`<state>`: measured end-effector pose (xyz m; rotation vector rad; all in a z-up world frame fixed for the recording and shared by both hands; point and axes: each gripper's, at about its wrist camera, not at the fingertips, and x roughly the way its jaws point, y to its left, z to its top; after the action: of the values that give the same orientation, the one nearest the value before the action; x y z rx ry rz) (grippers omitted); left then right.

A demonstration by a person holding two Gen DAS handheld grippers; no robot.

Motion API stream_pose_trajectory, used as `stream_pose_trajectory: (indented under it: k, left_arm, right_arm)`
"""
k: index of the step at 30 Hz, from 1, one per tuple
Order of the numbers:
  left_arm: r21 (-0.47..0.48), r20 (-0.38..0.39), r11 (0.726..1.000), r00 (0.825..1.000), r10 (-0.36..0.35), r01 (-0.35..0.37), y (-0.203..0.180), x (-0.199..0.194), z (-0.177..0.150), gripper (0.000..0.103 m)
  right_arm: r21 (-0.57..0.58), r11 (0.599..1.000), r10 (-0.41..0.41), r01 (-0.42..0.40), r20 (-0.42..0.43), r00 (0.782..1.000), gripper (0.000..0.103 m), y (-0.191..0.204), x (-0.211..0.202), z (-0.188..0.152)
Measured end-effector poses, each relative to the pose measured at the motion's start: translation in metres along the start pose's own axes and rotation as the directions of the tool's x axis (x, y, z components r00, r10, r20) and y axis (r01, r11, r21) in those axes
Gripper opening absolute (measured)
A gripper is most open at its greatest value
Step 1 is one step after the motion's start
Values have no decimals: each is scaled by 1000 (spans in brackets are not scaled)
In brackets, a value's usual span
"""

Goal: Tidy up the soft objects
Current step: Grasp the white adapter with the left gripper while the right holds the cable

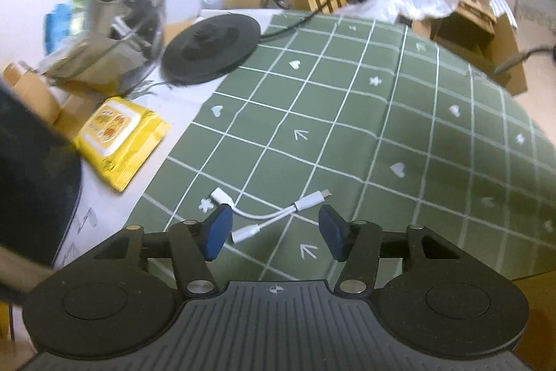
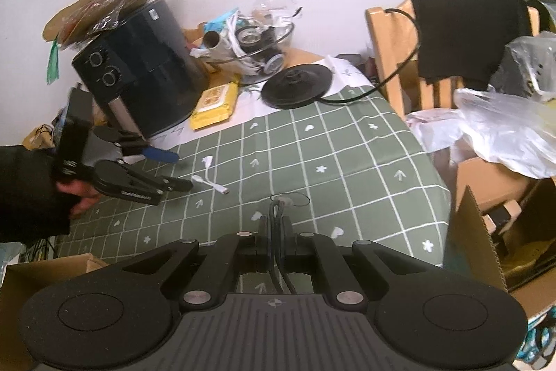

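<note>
A white Y-shaped adapter cable [image 1: 274, 214] lies on the green checked tablecloth [image 1: 365, 113]. My left gripper [image 1: 274, 232] hangs just over it, open, its blue pads [image 1: 219, 232] on either side of the cable and not touching it. In the right wrist view the same left gripper [image 2: 177, 171], held by a hand in a dark sleeve, points down at the white adapter cable [image 2: 210, 178]. My right gripper [image 2: 276, 225] is shut on a dark cord [image 2: 276, 214] that runs between its fingers, with a thin loop ahead of the tips.
A yellow wipes pack [image 1: 121, 138], a black round kettle base [image 1: 212, 49], a black air fryer [image 2: 139, 68] and a glass bowl of clutter [image 2: 257, 47] stand at the table's far side. Cardboard boxes [image 2: 476, 252], plastic bags [image 2: 504, 127] and a wooden chair [image 2: 392, 58] lie beyond the right edge.
</note>
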<state>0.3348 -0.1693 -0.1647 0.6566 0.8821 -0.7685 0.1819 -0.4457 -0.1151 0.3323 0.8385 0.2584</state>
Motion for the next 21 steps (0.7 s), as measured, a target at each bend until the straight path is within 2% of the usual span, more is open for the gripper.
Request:
stream_pose_trajectory:
  k: [2,5,8,9,14,21]
  left_arm:
    - [29,-10,999,1000,-15,15,1,12,1,47]
    - [50,-32,997,998,-51,53,6,27,2,45]
    - [17,-51,993,992,-115,116,15,37,3,35]
    - [9,-50,992,991,-127,127,17,37,3,34]
    - [-7,-89,988,984,-154,154,16,36,4,22]
    - [-27,-136,980,970,-200,199,20,34,0,21]
  right_arm:
    - [12,1000,-9,9,-1,1000,7,-5,-1,-1]
    - [27,999,-18,18,2,1000,7,-10,-3,-2]
    - [40,999,-26,25,14,1000,7,-13,-6,-2]
    - [41,999,-27,26,13,1000,7,-14,-6,-2]
    - [43,999,-32,31,15,999,7,-16,-5,-1]
    - [43,999,-28,27,20,999,7,-14,-5,-1]
